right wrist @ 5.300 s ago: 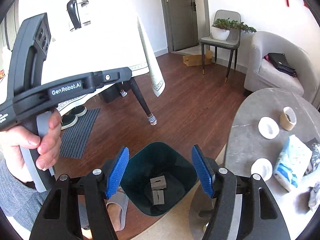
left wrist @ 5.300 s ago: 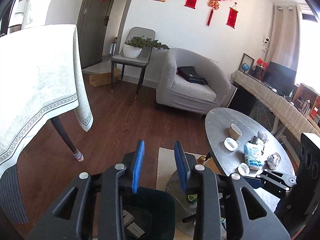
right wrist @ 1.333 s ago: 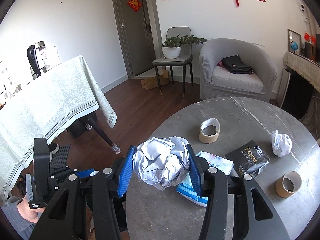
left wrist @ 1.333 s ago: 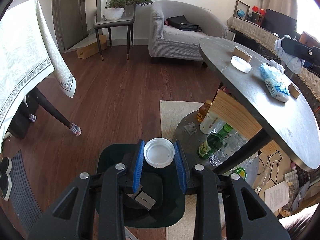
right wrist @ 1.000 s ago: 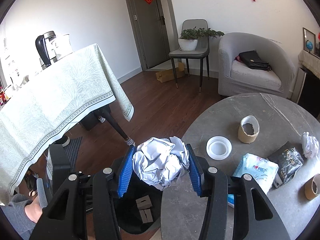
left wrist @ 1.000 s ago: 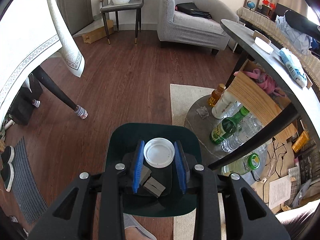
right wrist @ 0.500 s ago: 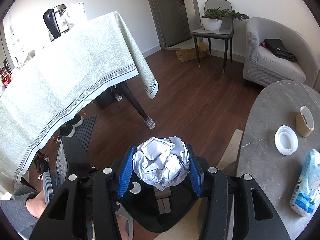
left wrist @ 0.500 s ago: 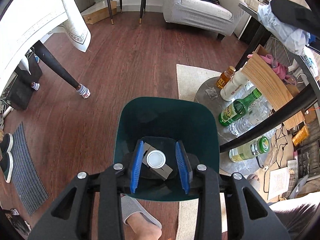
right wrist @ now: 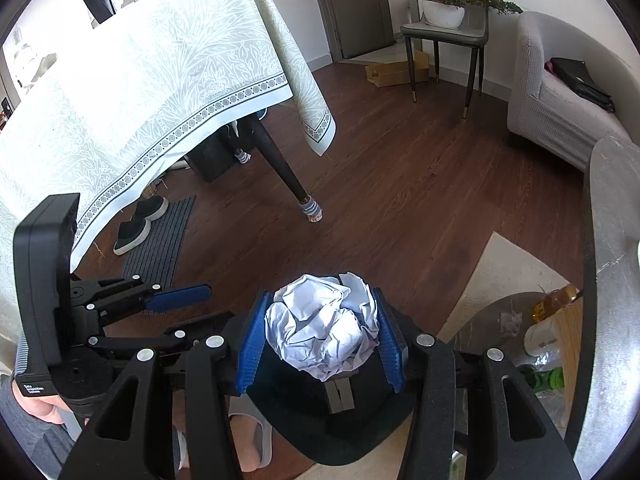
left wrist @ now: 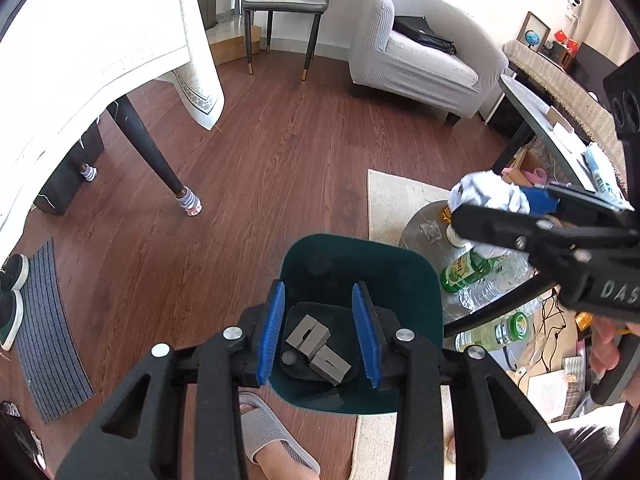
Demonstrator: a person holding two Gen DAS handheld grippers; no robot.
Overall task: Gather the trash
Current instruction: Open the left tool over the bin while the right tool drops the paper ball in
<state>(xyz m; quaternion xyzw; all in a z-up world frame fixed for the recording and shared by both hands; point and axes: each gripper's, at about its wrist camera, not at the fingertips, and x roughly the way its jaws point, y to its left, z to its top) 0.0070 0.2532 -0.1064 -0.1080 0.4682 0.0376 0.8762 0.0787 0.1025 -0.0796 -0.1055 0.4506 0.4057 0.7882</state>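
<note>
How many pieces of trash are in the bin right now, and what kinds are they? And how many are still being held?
Grey blocks in the bin: 2
White cap in the bin: 1
Paper ball, still held by the right tool: 1
Total: 4 pieces, 3 in the bin and 1 held.

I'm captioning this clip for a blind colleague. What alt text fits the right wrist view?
The right gripper clamps a crumpled white paper ball directly above a dark green trash bin holding grey blocks. The left gripper hangs open at the left, over wood floor, with a cloth-covered table behind.
</note>
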